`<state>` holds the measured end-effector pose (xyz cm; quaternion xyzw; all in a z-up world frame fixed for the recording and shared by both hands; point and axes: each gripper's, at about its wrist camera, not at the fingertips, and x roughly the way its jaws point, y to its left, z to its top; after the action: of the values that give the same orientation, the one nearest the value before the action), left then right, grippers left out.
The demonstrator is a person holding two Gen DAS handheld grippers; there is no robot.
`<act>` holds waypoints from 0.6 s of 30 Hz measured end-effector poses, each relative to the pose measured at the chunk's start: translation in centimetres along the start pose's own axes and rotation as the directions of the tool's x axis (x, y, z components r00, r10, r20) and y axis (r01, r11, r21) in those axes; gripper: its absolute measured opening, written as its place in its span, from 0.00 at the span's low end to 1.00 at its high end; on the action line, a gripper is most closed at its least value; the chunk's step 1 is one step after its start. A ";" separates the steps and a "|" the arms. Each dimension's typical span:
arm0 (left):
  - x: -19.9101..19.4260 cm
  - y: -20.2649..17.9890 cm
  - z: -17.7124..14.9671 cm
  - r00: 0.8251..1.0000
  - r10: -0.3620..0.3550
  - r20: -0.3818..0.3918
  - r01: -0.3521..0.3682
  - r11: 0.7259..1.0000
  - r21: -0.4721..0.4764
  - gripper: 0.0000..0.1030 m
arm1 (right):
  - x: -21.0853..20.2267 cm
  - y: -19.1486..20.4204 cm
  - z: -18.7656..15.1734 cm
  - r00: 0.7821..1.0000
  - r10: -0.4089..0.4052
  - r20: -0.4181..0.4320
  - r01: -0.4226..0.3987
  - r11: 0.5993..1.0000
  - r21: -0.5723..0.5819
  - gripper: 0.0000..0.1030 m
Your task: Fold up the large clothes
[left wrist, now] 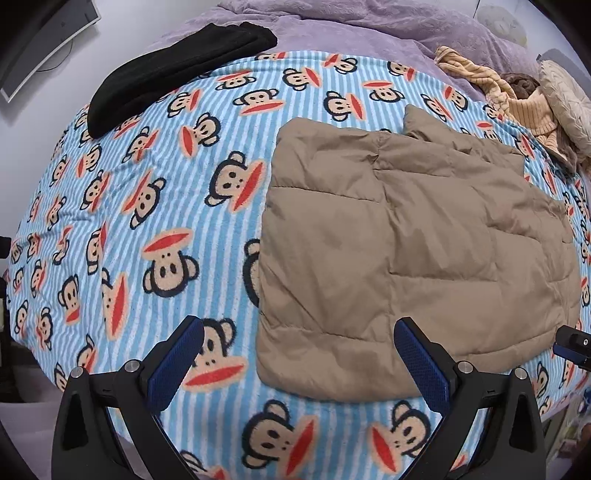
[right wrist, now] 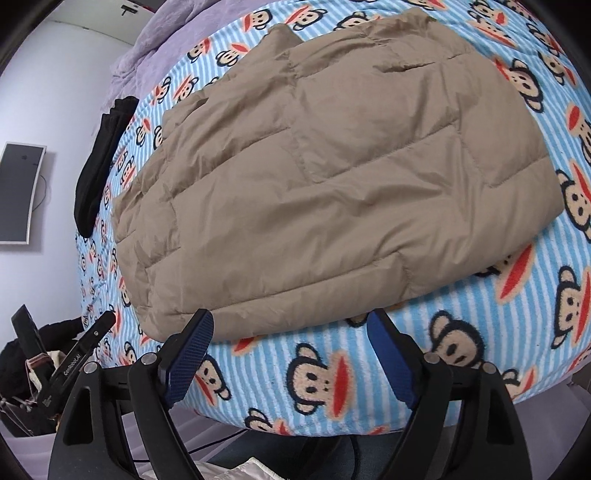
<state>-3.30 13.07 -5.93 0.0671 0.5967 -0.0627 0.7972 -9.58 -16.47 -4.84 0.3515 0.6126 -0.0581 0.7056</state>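
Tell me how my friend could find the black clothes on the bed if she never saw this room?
Find the big blue striped monkey blanket covering the bed. At its far edge, by the purple blanket, lies a long folded black garment. It is the only black thing there; the tan puffy jacket is wider and lies apart from it.

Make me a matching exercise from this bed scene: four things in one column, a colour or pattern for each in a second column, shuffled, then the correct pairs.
Column one:
1. quilted jacket
2. folded garment at the far edge of the blanket
3. blanket under the jacket
4. bedding beyond the blanket

Column two:
A. black
B. lilac
C. tan
D. blue and white stripes with monkey faces

Pairs: 1-C, 2-A, 3-D, 4-B
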 end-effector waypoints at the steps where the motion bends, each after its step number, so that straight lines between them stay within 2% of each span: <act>1: 0.3 0.4 0.3 1.000 -0.002 -0.002 0.002 1.000 0.001 1.00 | 0.4 0.8 0.1 1.000 -0.003 -0.003 0.003 1.000 -0.002 0.85; 7: 2.8 2.7 1.4 0.994 -0.094 -0.056 0.094 0.996 -0.004 1.00 | 2.5 4.3 0.6 0.999 -0.033 -0.019 0.033 0.999 -0.009 0.85; 12: 4.7 4.1 2.2 0.979 -0.186 -0.081 0.184 0.983 -0.028 1.00 | 3.5 6.1 0.8 0.997 -0.071 -0.022 0.071 0.997 0.001 0.85; 15: 5.9 5.3 2.8 0.962 -0.256 -0.098 0.252 0.966 -0.058 1.00 | 3.9 6.6 0.8 0.996 -0.084 -0.026 0.084 0.996 0.018 0.85; 18: 7.2 6.3 3.4 0.924 -0.363 -0.121 0.353 0.931 -0.095 1.00 | 4.1 6.9 0.7 0.996 -0.087 -0.029 0.088 0.996 0.029 0.85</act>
<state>3.08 18.49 -11.72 -0.0673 0.6539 -0.1812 0.7315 -4.47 -10.32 -5.68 0.3358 0.6361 -0.0933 0.6884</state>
